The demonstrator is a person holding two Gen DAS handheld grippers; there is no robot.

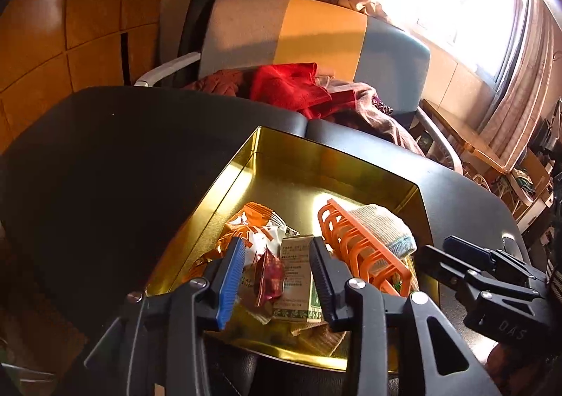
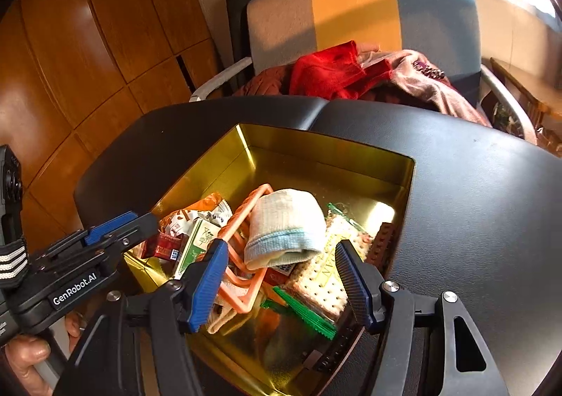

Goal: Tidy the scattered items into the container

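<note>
Over the gold tin (image 1: pixel 224 182), near its front edge, I have the left gripper (image 1: pixel 277 276) hovering with jaws apart, nothing between them. Below that gap sit a green-and-white carton (image 1: pixel 295 276) and a small red sachet (image 1: pixel 270 276); whether the fingers touch either, I can't tell. Right gripper (image 2: pixel 281 283) hangs over the tin's front too, jaws spread wide, holding nothing.

Tin sits on the black table (image 2: pixel 474 192), toward its front. All the loose items I can see are inside the tin:
- orange snack bag (image 1: pixel 253 220), left side of the tin
- orange plastic rack (image 1: pixel 354 248), middle, tilted
- rolled sock (image 2: pixel 284 224), white with a pale blue cuff, lying across the rack
- cracker pack (image 2: pixel 323 280), right of the rack, partly under the sock
- green wrapper (image 2: pixel 305 315), at the front, just beside the crackers
- brown block (image 2: pixel 383 245), leaning at the tin's right wall

Behind the table, beyond the tin, stands a chair (image 2: pixel 354 6) piled with red clothes (image 2: pixel 330 69).
</note>
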